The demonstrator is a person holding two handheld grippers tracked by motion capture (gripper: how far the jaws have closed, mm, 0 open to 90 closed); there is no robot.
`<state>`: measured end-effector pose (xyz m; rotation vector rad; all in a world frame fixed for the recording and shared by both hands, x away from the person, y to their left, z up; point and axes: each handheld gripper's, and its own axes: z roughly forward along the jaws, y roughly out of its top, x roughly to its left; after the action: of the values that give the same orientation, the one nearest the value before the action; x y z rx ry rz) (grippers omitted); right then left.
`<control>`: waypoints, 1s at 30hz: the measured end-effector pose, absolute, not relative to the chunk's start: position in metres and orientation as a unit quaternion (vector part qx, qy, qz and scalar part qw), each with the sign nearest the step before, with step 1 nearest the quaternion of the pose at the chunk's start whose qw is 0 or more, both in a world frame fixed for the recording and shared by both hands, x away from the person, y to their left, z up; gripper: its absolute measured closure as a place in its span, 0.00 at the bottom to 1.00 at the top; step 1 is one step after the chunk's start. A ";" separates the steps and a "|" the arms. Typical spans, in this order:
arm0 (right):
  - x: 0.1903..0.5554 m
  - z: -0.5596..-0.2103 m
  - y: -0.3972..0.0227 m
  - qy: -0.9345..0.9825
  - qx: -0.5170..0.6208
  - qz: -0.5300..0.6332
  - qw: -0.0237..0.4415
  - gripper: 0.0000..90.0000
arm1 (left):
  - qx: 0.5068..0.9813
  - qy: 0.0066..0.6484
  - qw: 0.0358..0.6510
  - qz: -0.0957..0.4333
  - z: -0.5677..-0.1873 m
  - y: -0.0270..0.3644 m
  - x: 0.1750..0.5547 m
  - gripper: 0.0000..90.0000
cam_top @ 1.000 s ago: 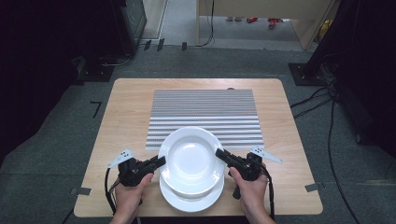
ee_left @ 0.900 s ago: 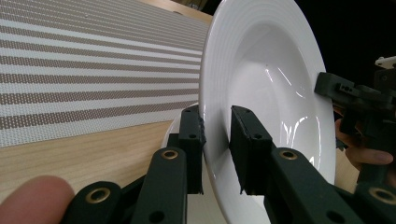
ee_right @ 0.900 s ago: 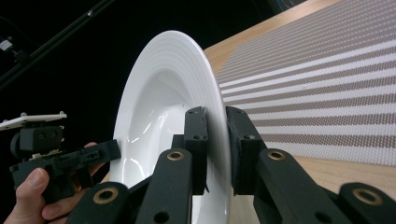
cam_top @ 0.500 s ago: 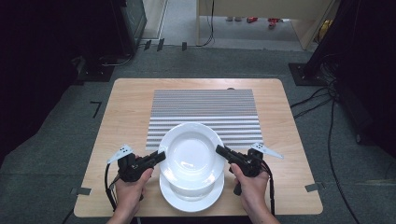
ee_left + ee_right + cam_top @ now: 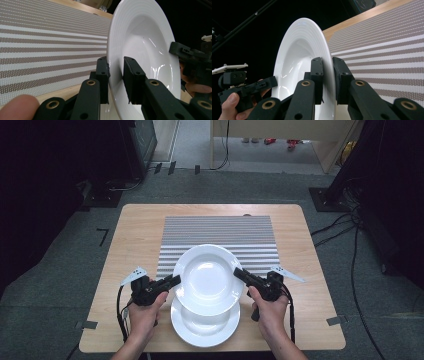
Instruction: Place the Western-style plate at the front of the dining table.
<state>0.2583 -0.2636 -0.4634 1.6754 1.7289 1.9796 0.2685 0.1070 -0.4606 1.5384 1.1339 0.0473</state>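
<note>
1. White glazed ceramic: a deep plate (image 5: 208,279) is held above a second plate (image 5: 205,325) that lies flat on the wooden worktop (image 5: 135,227). The raised plate hangs over the near edge of the striped placemat (image 5: 217,231), partly overlapping the lower plate in the high view.
2. Left gripper (image 5: 169,282): its fingers (image 5: 103,75) are closed to a narrow gap on the plate's left rim, one finger on each face of the rim.
3. Right gripper (image 5: 242,274): its fingers (image 5: 317,75) pinch the opposite rim in the same way, nearly closed on it.
4. Risk, slipping: the glaze is smooth and each grasp covers only a short stretch of thin rim, so a slackened squeeze would probably let the plate slide out and fall on the lower plate, chipping either.
5. Risk, tilting: if one hand rises or moves faster than the other, the plate could pivot between the two grasps and twist loose.
6. Risk, placing: set down unevenly, its rim may catch the placemat and drag it.
7. Writing: no brand, label or lettering can be read on the plates, placemat or grippers.
</note>
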 end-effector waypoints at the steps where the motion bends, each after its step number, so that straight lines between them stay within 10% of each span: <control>1: 0.258 -0.463 -0.264 0.555 0.537 0.635 0.012 0.90 | 0.657 0.484 0.577 0.020 -0.461 0.107 0.268 0.84; 30: 0.321 -0.453 -0.271 0.550 0.546 0.632 0.023 0.90 | 0.646 0.499 0.577 0.017 -0.447 0.096 0.334 0.85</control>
<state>0.3208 -0.2714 -0.4525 1.6909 1.7026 1.9558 0.3339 0.0964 -0.4466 1.5122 1.1666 0.0403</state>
